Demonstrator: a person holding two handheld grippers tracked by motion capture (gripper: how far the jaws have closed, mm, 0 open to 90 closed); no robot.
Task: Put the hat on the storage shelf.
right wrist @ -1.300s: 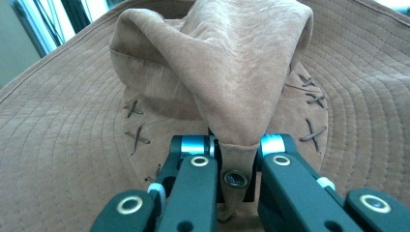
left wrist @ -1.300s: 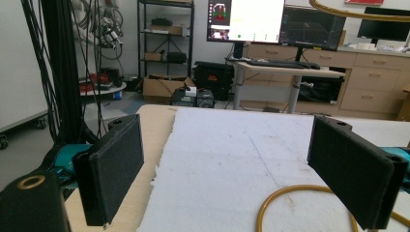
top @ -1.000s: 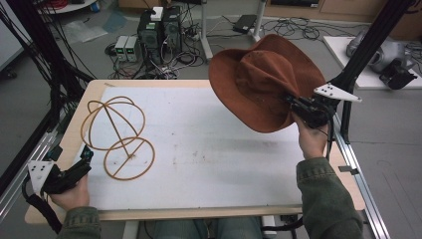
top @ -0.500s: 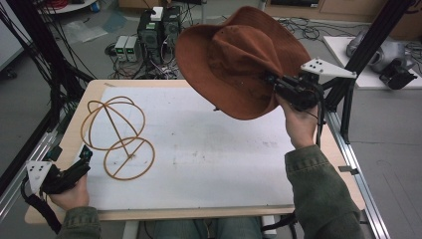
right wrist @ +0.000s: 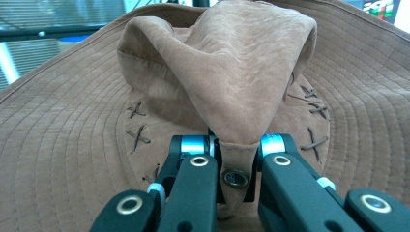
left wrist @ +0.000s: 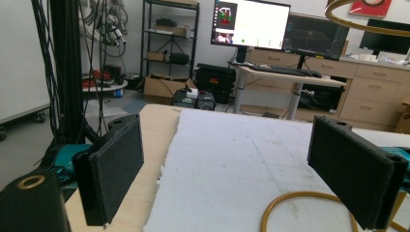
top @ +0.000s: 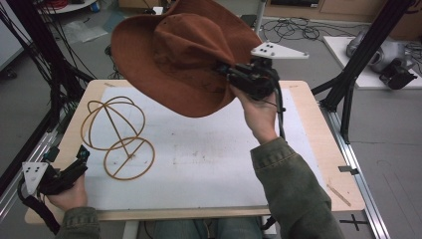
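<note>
A brown suede wide-brimmed hat [top: 184,59] hangs tilted in the air above the far middle of the table. My right gripper [top: 226,72] is shut on a pinched fold of its crown, and the right gripper view shows the fold with its eyelet squeezed between the jaws [right wrist: 235,159] and the hat [right wrist: 217,72] rising beyond. A yellow wire hat stand [top: 117,132] rests on the white mat at the left. My left gripper [top: 67,155] sits at the near left corner beside the stand, open, with nothing between its jaws [left wrist: 234,164]; the stand's base ring [left wrist: 300,194] lies just ahead.
The white mat [top: 209,159] covers a wooden table [top: 318,144]. Black frame posts [top: 358,64] stand at both sides. Cables and equipment boxes lie on the floor behind. A desk with monitors [left wrist: 251,24] stands far back in the left gripper view.
The right hand has carried the hat up and leftward, from the table's right edge to above its far middle. The left hand and the wire stand have stayed put.
</note>
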